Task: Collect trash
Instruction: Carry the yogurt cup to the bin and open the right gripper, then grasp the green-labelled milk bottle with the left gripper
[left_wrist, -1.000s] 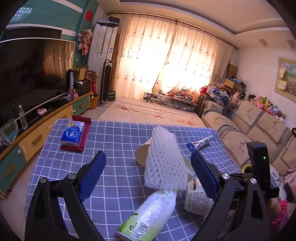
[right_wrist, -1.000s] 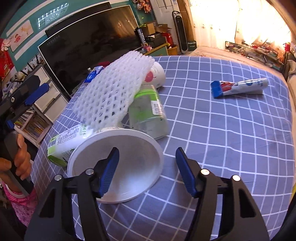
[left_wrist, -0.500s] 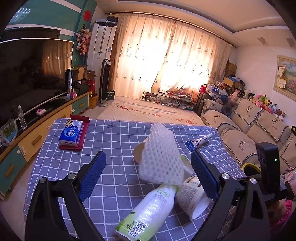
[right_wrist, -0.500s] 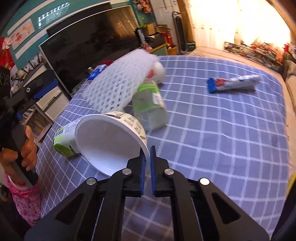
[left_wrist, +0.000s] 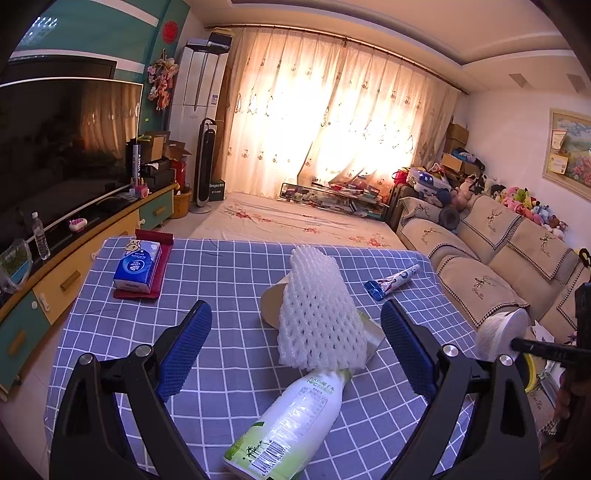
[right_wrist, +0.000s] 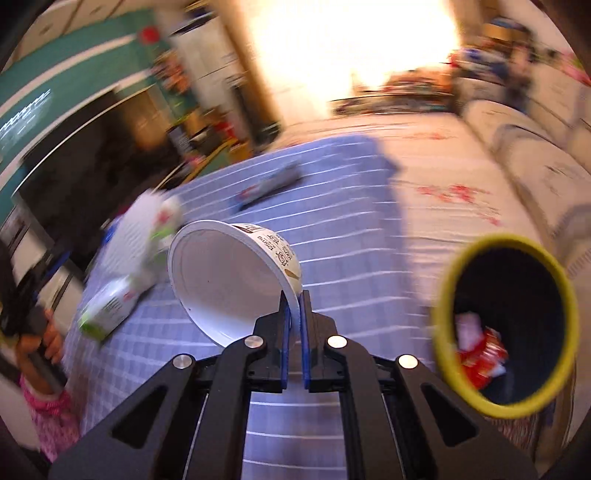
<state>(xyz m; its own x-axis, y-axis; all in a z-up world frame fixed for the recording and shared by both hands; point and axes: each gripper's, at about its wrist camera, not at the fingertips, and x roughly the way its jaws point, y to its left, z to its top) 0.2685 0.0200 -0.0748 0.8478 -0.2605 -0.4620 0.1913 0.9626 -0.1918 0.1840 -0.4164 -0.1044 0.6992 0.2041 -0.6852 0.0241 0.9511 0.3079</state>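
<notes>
My right gripper is shut on the rim of a white paper bowl, held in the air above the checked table; the same bowl shows at the table's right edge in the left wrist view. A bin with a yellow rim stands to the right, with red and white wrappers inside. My left gripper stands open above the table, nothing between its fingers. Ahead of it lie a white foam fruit net, a green-and-white bottle, a paper cup and a toothpaste tube.
A blue tissue pack rests on a red tray at the table's far left. A sofa runs along the right, a TV cabinet along the left. A hand in a pink sleeve holds the left gripper's handle.
My right gripper closed on the bowl's rim, lifted it off the table and swung it right toward the yellow-rimmed bin, rolling as it went. The left gripper stayed put.
</notes>
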